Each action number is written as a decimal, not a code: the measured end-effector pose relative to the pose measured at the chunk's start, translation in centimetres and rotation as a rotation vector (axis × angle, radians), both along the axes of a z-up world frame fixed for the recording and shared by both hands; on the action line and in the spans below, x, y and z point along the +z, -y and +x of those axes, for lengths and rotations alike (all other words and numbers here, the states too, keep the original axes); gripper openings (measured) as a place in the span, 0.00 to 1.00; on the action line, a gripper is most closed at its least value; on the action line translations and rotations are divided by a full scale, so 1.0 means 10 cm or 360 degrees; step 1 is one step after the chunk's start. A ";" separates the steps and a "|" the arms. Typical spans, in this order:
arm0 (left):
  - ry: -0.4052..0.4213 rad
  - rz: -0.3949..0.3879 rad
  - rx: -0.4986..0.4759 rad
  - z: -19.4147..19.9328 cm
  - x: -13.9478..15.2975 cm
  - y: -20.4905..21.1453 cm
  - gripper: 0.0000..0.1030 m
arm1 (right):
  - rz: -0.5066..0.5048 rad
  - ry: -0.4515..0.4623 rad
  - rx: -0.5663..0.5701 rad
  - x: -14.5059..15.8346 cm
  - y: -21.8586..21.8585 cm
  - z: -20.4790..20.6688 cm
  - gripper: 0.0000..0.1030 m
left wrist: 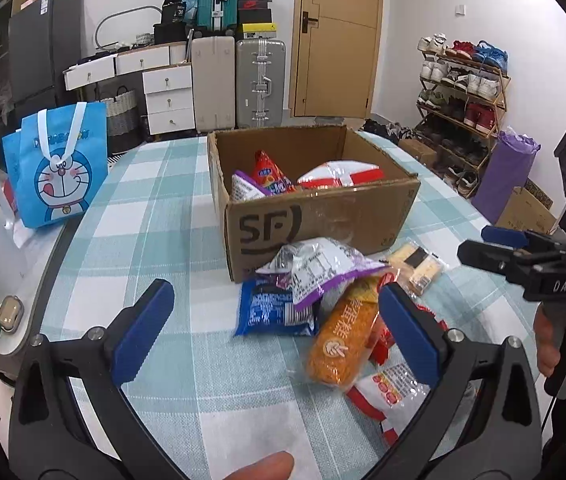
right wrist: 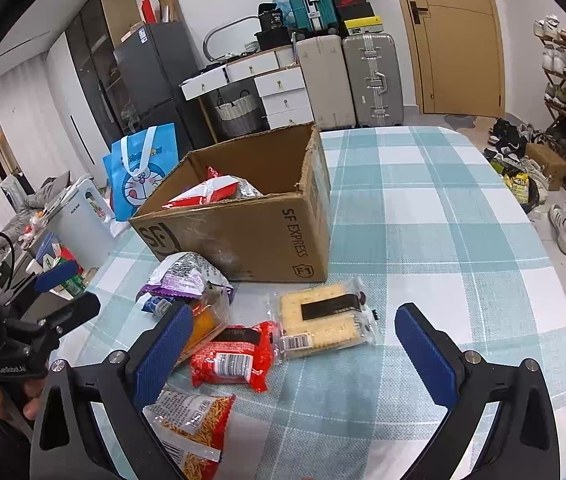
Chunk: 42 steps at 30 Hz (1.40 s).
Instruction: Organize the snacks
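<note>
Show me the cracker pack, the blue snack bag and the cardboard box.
cracker pack (right wrist: 320, 322): right wrist view, on the pale crackers.
blue snack bag (left wrist: 271, 312): left wrist view, on its printed front.
cardboard box (left wrist: 323, 224): left wrist view, on the front wall.

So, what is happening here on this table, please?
A person is sorting snacks with a handheld gripper in each hand. The left gripper and the right gripper both hover with open jaws, holding nothing. The cardboard box on the checked tablecloth already holds a few packets. In front of the box, several packets are still outside: a cracker pack, a red packet, an orange packet and a blue packet.
</note>
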State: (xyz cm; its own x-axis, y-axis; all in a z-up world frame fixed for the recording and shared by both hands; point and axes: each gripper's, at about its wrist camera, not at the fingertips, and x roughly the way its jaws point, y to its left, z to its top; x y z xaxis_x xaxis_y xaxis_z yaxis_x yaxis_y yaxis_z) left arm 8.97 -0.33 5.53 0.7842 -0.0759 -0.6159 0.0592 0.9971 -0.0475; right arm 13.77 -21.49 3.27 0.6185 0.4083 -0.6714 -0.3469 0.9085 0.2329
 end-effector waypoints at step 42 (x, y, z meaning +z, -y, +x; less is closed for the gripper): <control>-0.0310 -0.0132 -0.0266 0.40 -0.81 0.29 0.71 | -0.0106 -0.0140 0.0010 -0.32 0.01 0.16 0.99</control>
